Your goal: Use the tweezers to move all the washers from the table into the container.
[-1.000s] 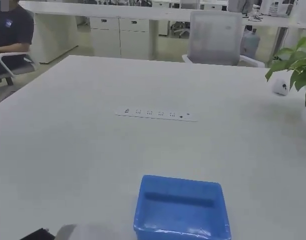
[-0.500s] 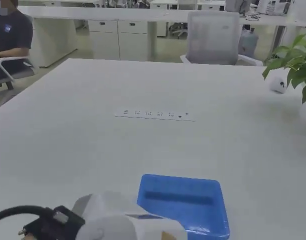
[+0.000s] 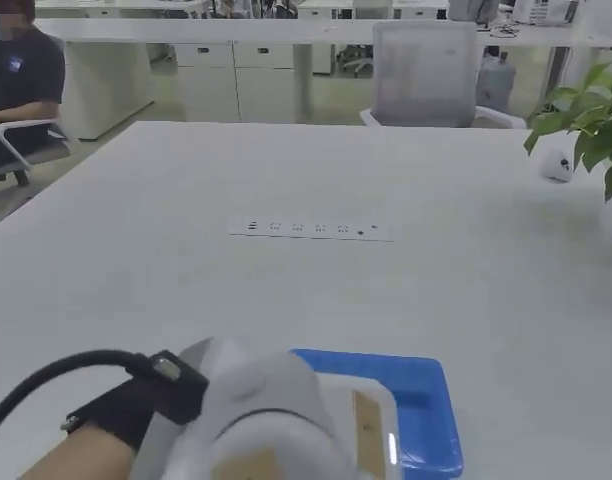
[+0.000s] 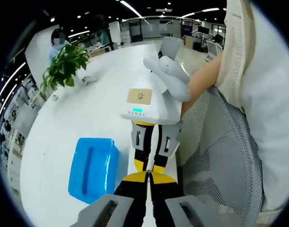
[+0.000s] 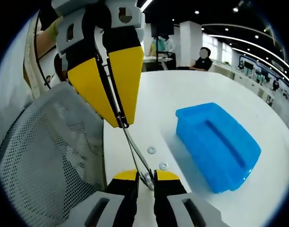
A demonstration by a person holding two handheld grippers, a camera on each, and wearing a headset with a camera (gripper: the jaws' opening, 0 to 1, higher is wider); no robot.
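A broad white tabletop (image 3: pixel 466 290) with a recessed strip of sockets (image 3: pixel 311 229) stands in an open office, with white desks and drawer units behind it, a grey chair (image 3: pixel 426 70) at its far edge, a leafy plant (image 3: pixel 586 125) at its right and a seated person (image 3: pixel 21 70) at the far left. The gripper views add long ceiling lights and a mesh chair (image 5: pixel 50 151) beside the tabletop's near edge. The blue container (image 5: pixel 217 144) sits near that edge, and two washers (image 5: pixel 151 150) lie on the bare surface just beside it. The left gripper (image 5: pixel 120 124) has its yellow jaws pressed together on the upper end of the tweezers (image 5: pixel 135 152), whose tips reach down into the narrow gap of the right gripper (image 5: pixel 147 176); whether those jaws grip them I cannot tell. In the left gripper view the right gripper's white housing carries a tan label and a lit green bar over a short dark word too small to read.
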